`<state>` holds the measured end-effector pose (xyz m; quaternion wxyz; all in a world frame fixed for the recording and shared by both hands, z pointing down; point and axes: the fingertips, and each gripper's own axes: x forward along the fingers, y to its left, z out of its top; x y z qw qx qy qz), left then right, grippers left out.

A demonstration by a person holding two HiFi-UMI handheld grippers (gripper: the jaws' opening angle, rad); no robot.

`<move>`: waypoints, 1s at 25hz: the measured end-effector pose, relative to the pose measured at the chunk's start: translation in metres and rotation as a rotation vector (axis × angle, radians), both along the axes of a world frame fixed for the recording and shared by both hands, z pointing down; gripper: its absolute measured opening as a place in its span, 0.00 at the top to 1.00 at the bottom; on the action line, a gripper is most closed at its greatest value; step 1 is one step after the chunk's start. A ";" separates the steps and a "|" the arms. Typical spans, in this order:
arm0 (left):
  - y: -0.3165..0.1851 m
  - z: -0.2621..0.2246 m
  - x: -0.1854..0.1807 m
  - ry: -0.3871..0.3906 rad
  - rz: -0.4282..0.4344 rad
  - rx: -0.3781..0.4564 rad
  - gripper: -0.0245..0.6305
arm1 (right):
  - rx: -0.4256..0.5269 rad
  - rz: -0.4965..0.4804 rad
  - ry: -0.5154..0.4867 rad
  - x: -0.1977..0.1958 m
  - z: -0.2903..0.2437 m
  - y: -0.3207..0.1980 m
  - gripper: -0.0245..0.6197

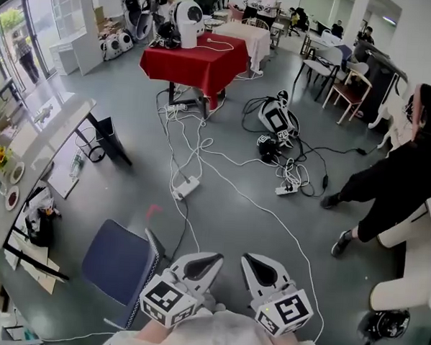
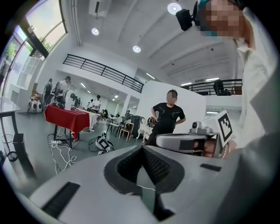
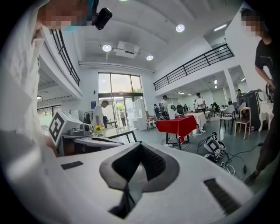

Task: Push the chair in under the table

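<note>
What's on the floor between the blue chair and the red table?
White cables and a power strip lie between the chair and the red table, shown in the head view.

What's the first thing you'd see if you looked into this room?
Probably the table with the bright red cloth at the far middle of the grey floor, and the white cables snaking across the floor near it. Nearer, a blue chair stands at the lower left, beside the left gripper and right gripper, both shut and empty.

2 tools (image 1: pixel 205 263) (image 1: pixel 262 268) + 1 blue chair (image 1: pixel 117 260)
</note>
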<state>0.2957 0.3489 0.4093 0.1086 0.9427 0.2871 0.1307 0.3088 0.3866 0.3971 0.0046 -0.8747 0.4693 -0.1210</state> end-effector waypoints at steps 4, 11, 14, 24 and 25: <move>-0.023 -0.002 0.007 0.018 -0.049 0.003 0.94 | -0.003 -0.069 0.008 0.008 -0.003 -0.030 0.96; -0.078 0.001 0.002 0.007 -0.173 0.020 0.94 | 0.011 -0.202 0.000 0.003 0.001 -0.090 0.96; -0.101 0.006 -0.006 -0.002 -0.239 0.023 0.94 | 0.007 -0.279 -0.002 -0.006 0.005 -0.115 0.96; -0.149 0.005 -0.019 -0.002 -0.541 0.019 0.94 | -0.008 -0.561 0.001 -0.015 0.001 -0.153 0.96; -0.151 0.004 -0.020 -0.004 -0.574 0.016 0.94 | -0.009 -0.587 0.001 -0.014 -0.001 -0.153 0.96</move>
